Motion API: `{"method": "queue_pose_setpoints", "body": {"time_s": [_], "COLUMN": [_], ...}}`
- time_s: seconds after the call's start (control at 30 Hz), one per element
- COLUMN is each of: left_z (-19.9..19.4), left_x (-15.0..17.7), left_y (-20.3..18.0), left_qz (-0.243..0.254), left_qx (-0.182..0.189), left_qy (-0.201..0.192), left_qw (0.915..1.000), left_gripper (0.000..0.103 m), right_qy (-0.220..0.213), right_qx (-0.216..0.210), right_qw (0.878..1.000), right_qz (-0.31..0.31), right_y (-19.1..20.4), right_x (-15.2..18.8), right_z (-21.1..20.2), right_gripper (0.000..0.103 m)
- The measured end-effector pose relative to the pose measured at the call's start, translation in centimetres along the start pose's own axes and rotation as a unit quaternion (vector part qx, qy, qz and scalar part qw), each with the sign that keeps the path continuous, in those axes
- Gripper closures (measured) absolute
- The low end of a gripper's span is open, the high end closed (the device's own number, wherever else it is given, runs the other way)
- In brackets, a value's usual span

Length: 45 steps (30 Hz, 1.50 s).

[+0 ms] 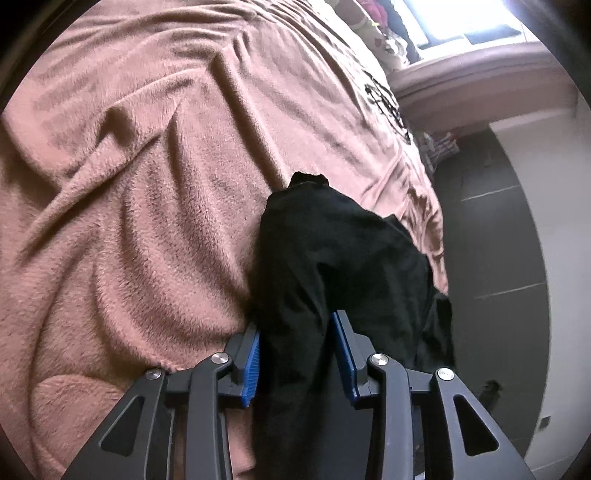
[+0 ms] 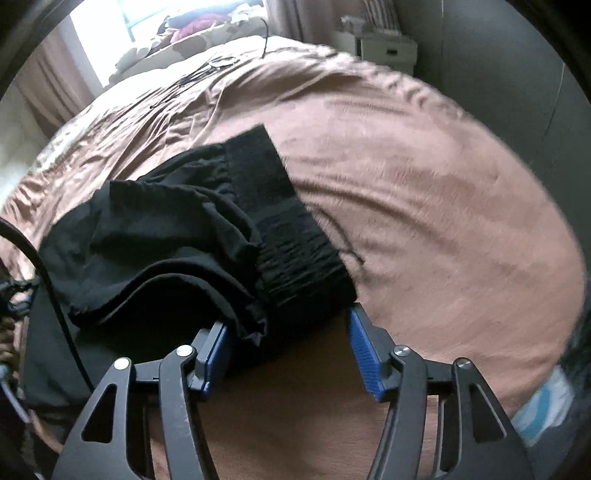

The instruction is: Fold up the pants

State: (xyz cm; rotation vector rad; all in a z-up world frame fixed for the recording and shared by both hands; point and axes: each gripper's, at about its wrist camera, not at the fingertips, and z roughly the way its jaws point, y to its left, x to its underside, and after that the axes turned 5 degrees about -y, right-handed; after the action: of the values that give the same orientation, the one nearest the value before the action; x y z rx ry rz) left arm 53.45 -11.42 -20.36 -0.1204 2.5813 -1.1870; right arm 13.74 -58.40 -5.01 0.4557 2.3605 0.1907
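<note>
A bedroom lies around me: a wide bed under a fuzzy, rumpled dusty-pink fleece blanket (image 1: 129, 192), a bright window (image 1: 461, 18) beyond its far end, dark grey floor tiles (image 1: 491, 229) and a white wall along the bed's edge. In my left wrist view the blanket fills the left side, and to its right the black, soft-fabric pants (image 1: 332, 251) hang draped over the bed's edge. My left gripper (image 1: 295, 350) has a thick bunch of that black cloth between its blue ribbed pads (image 1: 252, 363); the pads sit against the fabric on both sides, part-way apart, so I have hold of the pants there. In my right wrist view a black cable (image 2: 55, 295) curves down the far left, then the pants lie in a folded heap on the blanket, the gathered elastic waistband (image 2: 291, 243) running along their right side with a thin drawstring trailing onto the pink fleece. My right gripper (image 2: 290, 339) stands spread wide, its pads clear of the cloth; the waistband's near corner lies between the tips, ungripped. A white printer (image 2: 384, 46) sits beyond the bed.
</note>
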Motion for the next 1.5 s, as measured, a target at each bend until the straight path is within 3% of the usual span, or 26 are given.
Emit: {"method": "queue_pose_setpoints", "body": {"time_s": [0.13, 0.2, 0.3, 0.47, 0.73, 1.03, 1.5], "left_z": [-0.2, -0.4, -1.0, -2.0, -7.2, -14.3, -23.7], "left_x": [0.5, 0.7, 0.7, 0.3, 0.0, -0.4, -1.2], "left_y": [0.0, -0.3, -0.9, -1.2, 0.9, 4.8, 12.6], "left_qz": [0.006, 0.018, 0.026, 0.040, 0.030, 0.011, -0.022], "left_qx": [0.005, -0.007, -0.007, -0.018, -0.030, -0.056, -0.056], "left_qy": [0.004, 0.001, -0.015, -0.026, -0.054, -0.088, -0.119], "left_qw": [1.0000, 0.9998, 0.9995, 0.9987, 0.9976, 0.9945, 0.9911], "left_gripper": [0.072, 0.084, 0.089, 0.091, 0.091, 0.091, 0.091], "right_qy": [0.013, 0.010, 0.005, 0.003, 0.012, 0.037, 0.066], "right_qx": [-0.049, -0.058, -0.066, -0.068, -0.089, -0.114, -0.128], "right_qw": [0.998, 0.996, 0.996, 0.996, 0.995, 0.993, 0.988], "right_qz": [0.048, 0.062, 0.060, 0.059, 0.045, 0.003, -0.051], "right_y": [-1.4, -1.7, -1.5, -1.0, 2.0, 8.5, 18.2], "right_x": [0.0, 0.0, -0.2, 0.0, 0.0, 0.7, 1.8], "right_z": [1.5, 1.7, 1.5, 1.6, 1.6, 2.4, 4.9], "right_gripper": [0.046, 0.046, 0.056, 0.065, 0.067, 0.068, 0.069]}}
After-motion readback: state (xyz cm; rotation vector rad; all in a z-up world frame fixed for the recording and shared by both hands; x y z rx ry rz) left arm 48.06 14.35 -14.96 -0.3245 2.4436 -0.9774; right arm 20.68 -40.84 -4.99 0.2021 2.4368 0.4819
